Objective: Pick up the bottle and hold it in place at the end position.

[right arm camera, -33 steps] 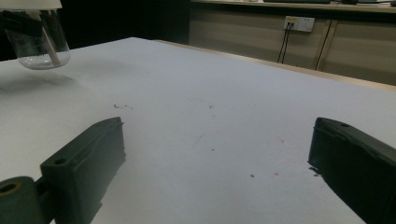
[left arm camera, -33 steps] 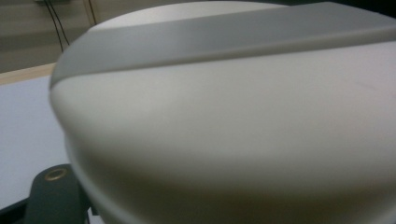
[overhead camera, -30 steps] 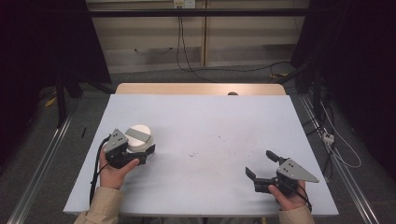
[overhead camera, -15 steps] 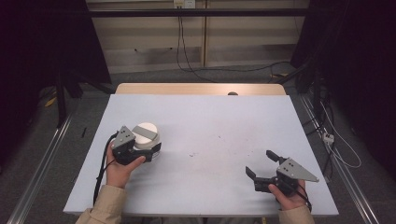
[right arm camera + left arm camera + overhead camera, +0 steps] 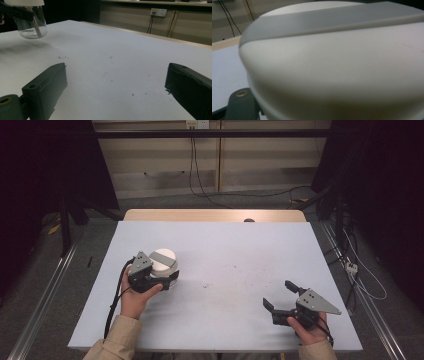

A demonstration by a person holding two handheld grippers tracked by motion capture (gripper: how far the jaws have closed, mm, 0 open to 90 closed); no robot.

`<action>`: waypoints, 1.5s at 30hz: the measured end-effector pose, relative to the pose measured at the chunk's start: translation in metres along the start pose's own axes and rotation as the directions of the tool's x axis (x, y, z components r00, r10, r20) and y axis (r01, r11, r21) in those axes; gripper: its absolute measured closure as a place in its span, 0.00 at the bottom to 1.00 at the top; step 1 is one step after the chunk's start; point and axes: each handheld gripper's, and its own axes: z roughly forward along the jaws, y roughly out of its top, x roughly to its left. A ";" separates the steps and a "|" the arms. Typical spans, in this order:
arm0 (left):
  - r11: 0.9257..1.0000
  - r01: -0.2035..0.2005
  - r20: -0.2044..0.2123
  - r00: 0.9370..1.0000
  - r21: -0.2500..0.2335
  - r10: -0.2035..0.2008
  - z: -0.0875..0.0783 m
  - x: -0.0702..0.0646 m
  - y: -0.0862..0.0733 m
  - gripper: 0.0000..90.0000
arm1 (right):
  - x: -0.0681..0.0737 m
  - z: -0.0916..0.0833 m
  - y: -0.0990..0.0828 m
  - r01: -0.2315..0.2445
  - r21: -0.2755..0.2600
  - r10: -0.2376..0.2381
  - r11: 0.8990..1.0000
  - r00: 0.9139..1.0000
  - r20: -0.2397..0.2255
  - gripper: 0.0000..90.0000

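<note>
A clear glass jar with a white lid sits in my left gripper at the left of the white table. The gripper is shut on it just under the lid. In the left gripper view the lid is pressed up close, and one dark finger pokes out below it. From the right gripper view the jar is at the far upper left, with a wooden stick inside. It seems to hang just above the table. My right gripper rests open near the front right, and nothing lies between its jaws.
Dark specks mark the middle of the table. A small dark object lies on the wooden strip at the far edge. Cables run over the floor behind and to the right, and metal rails flank both sides of the table.
My left gripper has carried the jar a little to the right, toward the table's middle. The right gripper has stayed where it was.
</note>
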 end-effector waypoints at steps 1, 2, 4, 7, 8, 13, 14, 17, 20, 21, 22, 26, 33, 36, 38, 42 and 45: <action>1.000 -0.001 0.005 1.000 -0.001 0.001 0.001 0.000 0.001 0.20 | 0.000 0.000 0.000 -0.001 0.000 0.001 1.000 1.000 -0.001 0.04; 1.000 0.000 0.006 1.000 0.000 0.000 0.001 -0.001 0.001 0.20 | 0.000 0.000 0.000 -0.001 0.000 0.001 1.000 1.000 0.000 0.04; 1.000 -0.003 0.007 1.000 -0.002 0.003 0.003 -0.002 0.002 0.20 | 0.000 0.000 0.000 0.000 0.000 0.000 1.000 1.000 -0.002 0.04; 1.000 -0.006 0.015 1.000 0.000 0.006 0.007 -0.004 0.004 0.20 | 0.000 0.000 0.000 0.000 0.000 0.000 1.000 1.000 -0.001 0.04; 1.000 -0.009 0.015 1.000 0.003 0.009 0.008 -0.004 0.005 0.20 | 0.000 0.000 0.000 0.002 -0.001 -0.002 1.000 1.000 -0.001 0.04; 1.000 -0.011 0.028 1.000 0.003 0.011 0.014 -0.007 0.007 0.20 | -0.001 0.001 0.000 0.005 0.001 -0.005 1.000 1.000 0.000 0.04; 1.000 -0.009 0.029 1.000 0.003 0.009 0.015 -0.007 0.007 0.20 | -0.001 0.001 0.000 0.005 0.003 -0.005 1.000 1.000 0.000 0.04; 1.000 -0.013 0.033 0.999 0.005 0.013 0.019 -0.008 0.007 0.20 | -0.001 0.001 0.000 0.004 0.004 -0.004 1.000 1.000 -0.001 0.04; 1.000 -0.015 0.033 0.999 0.010 0.015 0.022 -0.008 0.007 0.20 | -0.001 0.001 0.000 0.003 0.004 -0.003 1.000 1.000 -0.002 0.04; 1.000 -0.015 0.035 0.999 0.010 0.015 0.023 -0.009 0.008 0.20 | -0.001 0.001 0.000 0.002 0.005 -0.002 1.000 1.000 0.000 0.04; 1.000 -0.015 0.037 0.999 0.010 0.015 0.024 -0.009 0.008 0.20 | -0.002 0.001 0.000 0.003 0.005 -0.003 1.000 1.000 0.001 0.04; 1.000 -0.024 0.041 0.999 0.010 0.023 0.028 -0.010 0.011 0.20 | -0.003 0.001 0.000 0.000 0.003 0.000 1.000 1.000 0.003 0.04; 0.999 -0.036 0.050 0.998 0.012 0.036 0.037 -0.014 0.015 0.20 | -0.003 0.002 0.000 0.001 0.004 -0.001 1.000 1.000 0.003 0.04; 0.999 -0.036 0.054 0.998 0.011 0.035 0.041 -0.015 0.015 0.20 | -0.004 0.002 0.000 0.002 0.002 -0.002 1.000 1.000 0.003 0.04; 0.999 -0.034 0.055 0.998 0.015 0.033 0.044 -0.015 0.016 0.20 | -0.005 0.001 0.000 0.000 0.003 0.000 1.000 1.000 0.004 0.04; 0.999 -0.038 0.057 0.998 0.015 0.037 0.049 -0.016 0.019 0.20 | -0.006 0.002 0.000 -0.004 0.000 0.004 1.000 1.000 0.010 0.04; 0.999 -0.048 0.061 0.997 0.013 0.048 0.052 -0.018 0.021 0.20 | -0.007 0.002 0.000 -0.006 0.001 0.006 1.000 1.000 0.011 0.04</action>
